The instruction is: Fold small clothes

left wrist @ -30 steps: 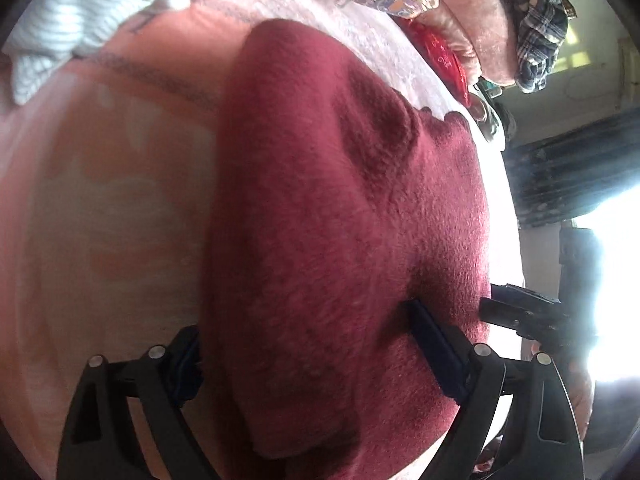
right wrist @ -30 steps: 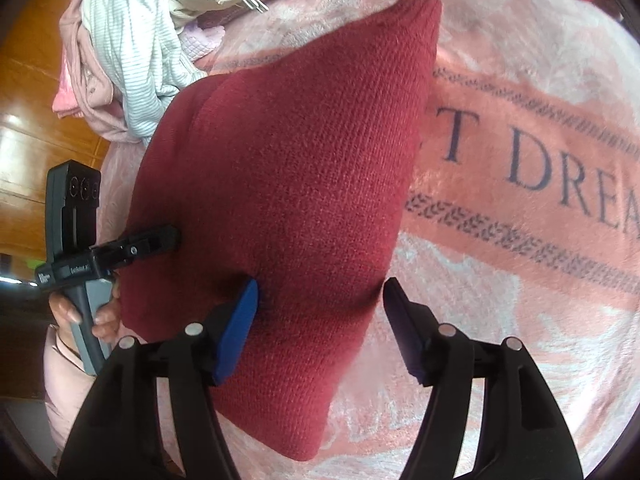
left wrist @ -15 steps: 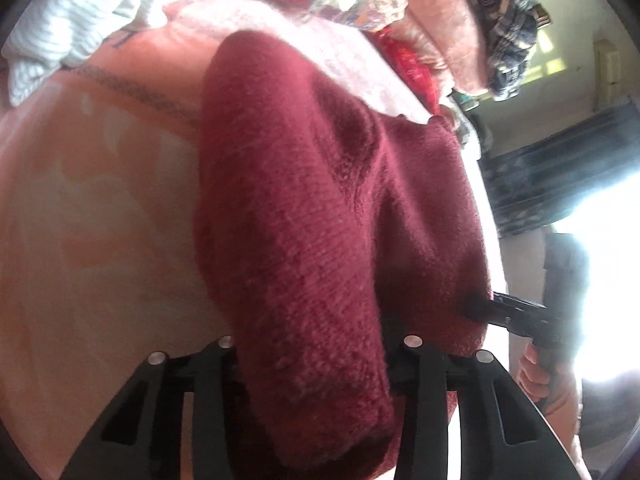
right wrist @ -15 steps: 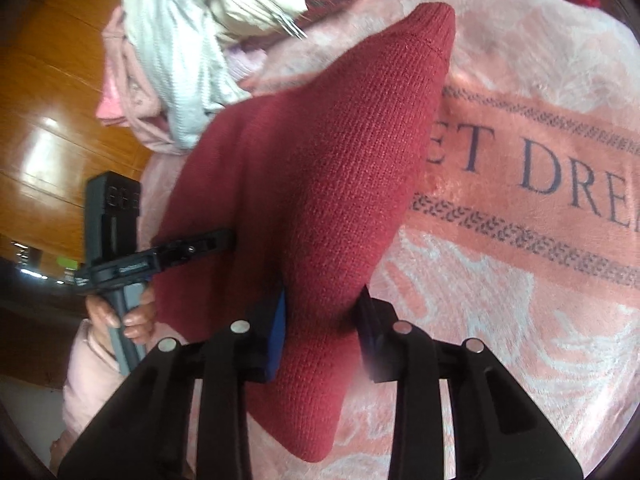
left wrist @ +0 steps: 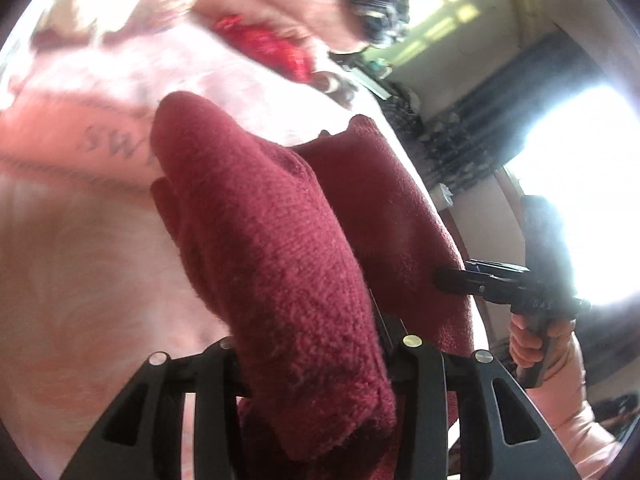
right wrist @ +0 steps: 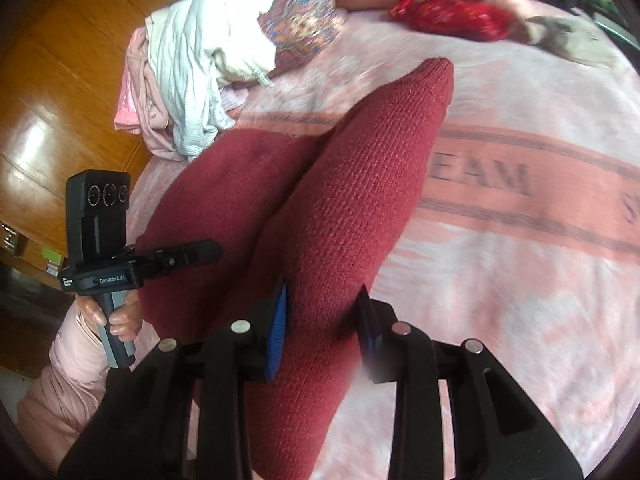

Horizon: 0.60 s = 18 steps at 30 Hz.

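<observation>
Now both my grippers grip the maroon sweater [right wrist: 352, 200]: left gripper [left wrist: 312, 344] and right gripper [right wrist: 320, 320] jaws each clamped on a bunched fold at its near edge, rest of it trailing on the pink blanket [right wrist: 520, 280] on the bed.

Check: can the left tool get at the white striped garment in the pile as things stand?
Probably not. The left tool is shut on the maroon sweater, as is the right tool. The white striped garment lies beyond it, unobstructed, but the sweater must be let go first.
</observation>
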{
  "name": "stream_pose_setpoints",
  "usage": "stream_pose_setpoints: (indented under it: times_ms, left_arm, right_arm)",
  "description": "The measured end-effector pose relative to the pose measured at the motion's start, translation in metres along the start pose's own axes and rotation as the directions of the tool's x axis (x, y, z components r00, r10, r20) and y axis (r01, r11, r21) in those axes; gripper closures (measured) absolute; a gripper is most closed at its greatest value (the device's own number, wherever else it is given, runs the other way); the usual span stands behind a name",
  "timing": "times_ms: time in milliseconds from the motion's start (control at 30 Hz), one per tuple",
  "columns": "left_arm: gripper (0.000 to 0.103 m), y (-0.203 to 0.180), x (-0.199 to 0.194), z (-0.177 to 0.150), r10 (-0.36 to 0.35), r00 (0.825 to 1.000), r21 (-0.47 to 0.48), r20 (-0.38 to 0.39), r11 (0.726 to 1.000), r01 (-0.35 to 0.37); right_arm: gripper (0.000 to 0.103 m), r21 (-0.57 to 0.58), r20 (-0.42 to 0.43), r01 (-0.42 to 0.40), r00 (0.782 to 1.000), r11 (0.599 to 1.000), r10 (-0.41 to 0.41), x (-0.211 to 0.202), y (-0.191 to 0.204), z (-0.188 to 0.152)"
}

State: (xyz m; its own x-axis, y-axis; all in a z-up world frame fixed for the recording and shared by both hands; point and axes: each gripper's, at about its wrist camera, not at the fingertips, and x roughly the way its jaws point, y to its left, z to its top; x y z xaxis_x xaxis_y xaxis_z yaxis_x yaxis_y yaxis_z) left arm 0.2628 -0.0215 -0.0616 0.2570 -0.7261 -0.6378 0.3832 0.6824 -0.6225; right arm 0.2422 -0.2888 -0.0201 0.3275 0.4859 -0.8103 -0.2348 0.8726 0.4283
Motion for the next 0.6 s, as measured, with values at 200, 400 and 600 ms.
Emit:
stream_pose_setpoints:
  times_ms: [200,400,600]
  left_arm:
    - [0.063,-0.02,0.049,-0.015,0.058,0.997,0.027,-0.043,0.998,-0.057]
    - [0.052,0.004,0.081,-0.038,0.112,0.987,-0.002,-0.114,0.994,-0.113]
    - [0.037,0.021,0.087,-0.048,0.111,0.99,-0.04,-0.091,0.993,-0.115]
  right_arm:
    - [0.073,0.078,-0.011,0.016,1.0,0.997,-0.015,0.01,-0.052,-0.022]
    - [0.072,0.138,-0.075,0.005,0.997,0.99,0.005,0.045,-0.089,-0.044]
    - [0.064,0.193,-0.037,-0.047,0.998,0.98,0.055,0.045,-0.097,-0.056]
